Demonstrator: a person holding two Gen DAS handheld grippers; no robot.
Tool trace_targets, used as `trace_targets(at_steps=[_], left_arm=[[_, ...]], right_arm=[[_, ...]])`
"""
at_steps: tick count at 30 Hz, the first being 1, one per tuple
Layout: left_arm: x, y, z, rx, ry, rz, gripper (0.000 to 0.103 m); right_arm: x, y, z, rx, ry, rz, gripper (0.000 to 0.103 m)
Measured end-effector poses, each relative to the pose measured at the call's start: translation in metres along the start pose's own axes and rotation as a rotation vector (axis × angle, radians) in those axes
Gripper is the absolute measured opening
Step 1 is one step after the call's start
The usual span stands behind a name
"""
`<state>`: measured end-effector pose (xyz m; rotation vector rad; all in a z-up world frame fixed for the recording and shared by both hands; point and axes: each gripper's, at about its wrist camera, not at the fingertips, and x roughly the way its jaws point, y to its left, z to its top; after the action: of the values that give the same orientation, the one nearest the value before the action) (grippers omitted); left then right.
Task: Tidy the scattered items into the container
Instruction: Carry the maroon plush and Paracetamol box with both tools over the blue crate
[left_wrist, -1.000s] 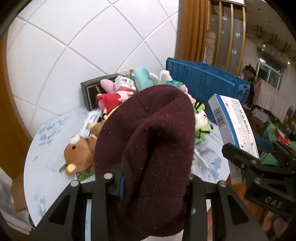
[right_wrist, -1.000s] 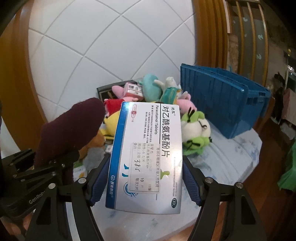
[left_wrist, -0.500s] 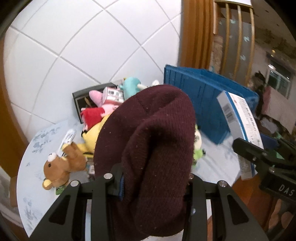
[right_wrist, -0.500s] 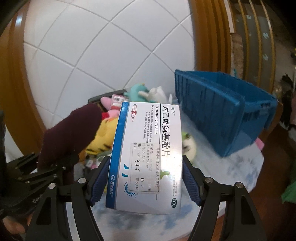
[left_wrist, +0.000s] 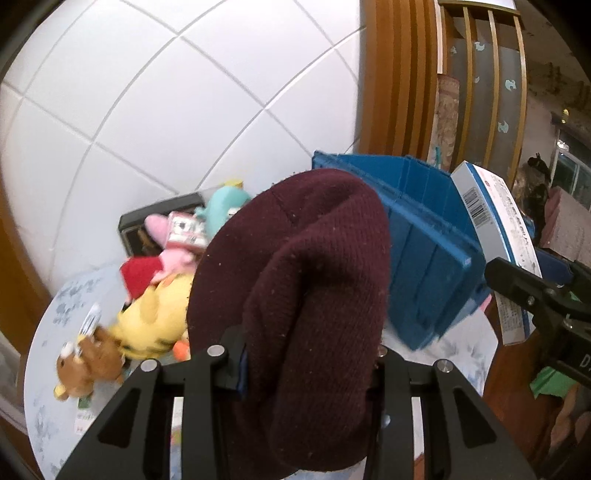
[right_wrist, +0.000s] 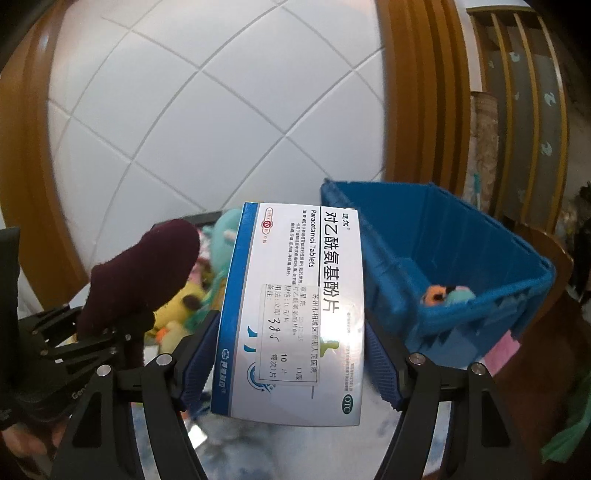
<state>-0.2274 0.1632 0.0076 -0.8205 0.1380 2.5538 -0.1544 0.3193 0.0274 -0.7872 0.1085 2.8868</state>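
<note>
Hat (left_wrist: 295, 295) and box (right_wrist: 295, 306) held clear of the table, near the blue bin (right_wrist: 461, 273).
Left gripper (left_wrist: 306, 365) is clamped narrowly on the hat; right gripper (right_wrist: 291, 354) is spread wider, pinching the box.

The left gripper (left_wrist: 306, 365) clamps a maroon knit hat (left_wrist: 295, 295) that stands up and fills the middle of the view. Behind it on the pale table (left_wrist: 55, 369) lie a brown bear (left_wrist: 88, 362), a yellow plush (left_wrist: 155, 321), a pink plush (left_wrist: 170, 251) and a teal one (left_wrist: 225, 210), with a blue crate (left_wrist: 424, 266) to their right. At the right edge the right gripper (left_wrist: 546, 306) holds a white and blue box (left_wrist: 495, 236).
</note>
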Motion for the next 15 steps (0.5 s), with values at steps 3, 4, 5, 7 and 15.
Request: trace_targets(at_steps=[3,4,5,7,15], left_arm=[[0.017,-0.023,0.030,-0.004,-0.033,-0.030,0.037],[0.023,-0.031,0.040,-0.006,-0.043,-0.039,0.037],[0.027,-0.036,0.047,-0.002,-0.046,-0.044,0.037],[0.038,-0.055,0.067,0.021,-0.059,-0.052,0.037],[0.084,-0.144,0.135,0.048,-0.073,-0.098,0.037]], right_arm=[[0.009,-0.032,0.017,0.021,-0.022,-0.015,0.074],[0.012,-0.045,0.024,0.035,-0.024,-0.009,0.074],[0.014,-0.054,0.030,0.042,-0.024,-0.008,0.074],[0.018,-0.081,0.043,0.061,-0.039,-0.023,0.074],[0.038,-0.183,0.087,0.100,-0.058,-0.076,0.074]])
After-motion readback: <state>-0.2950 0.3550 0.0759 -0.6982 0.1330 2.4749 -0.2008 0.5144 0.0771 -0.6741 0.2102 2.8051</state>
